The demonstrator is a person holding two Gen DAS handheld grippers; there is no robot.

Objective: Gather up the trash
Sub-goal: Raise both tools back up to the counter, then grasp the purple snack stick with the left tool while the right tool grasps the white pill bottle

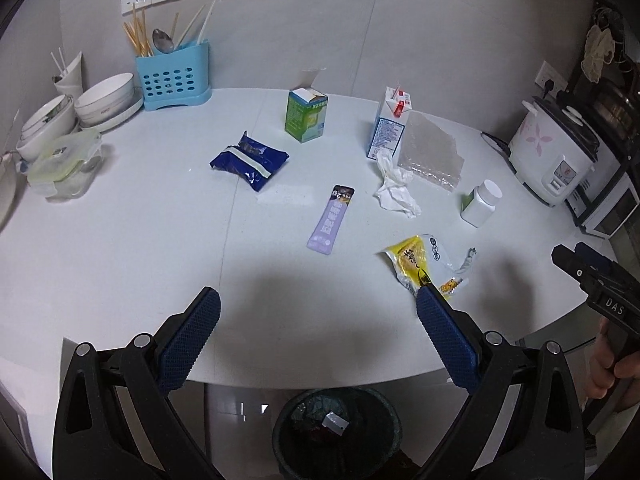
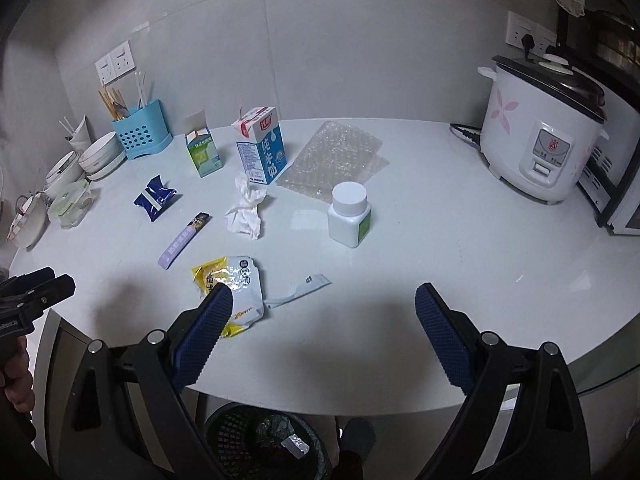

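Observation:
Trash lies on the white table (image 1: 120,240): a blue snack bag (image 1: 250,160), a purple sachet (image 1: 331,220), a crumpled tissue (image 1: 394,188), a yellow-white wrapper (image 1: 424,264), a green carton (image 1: 306,116), a milk carton (image 1: 390,126), bubble wrap (image 1: 432,152) and a white bottle (image 1: 480,202). My left gripper (image 1: 318,304) is open and empty above the front edge. My right gripper (image 2: 324,300) is open and empty, its left finger over the wrapper (image 2: 236,284). A black mesh bin (image 1: 336,432) stands below the table; it also shows in the right wrist view (image 2: 264,440).
Bowls (image 1: 106,98), a lidded container (image 1: 64,164) and a blue utensil holder (image 1: 174,76) stand at the back left. A rice cooker (image 2: 540,140) with its cord stands at the right, beside an oven (image 2: 616,196). A torn wrapper strip (image 2: 298,290) lies near the wrapper.

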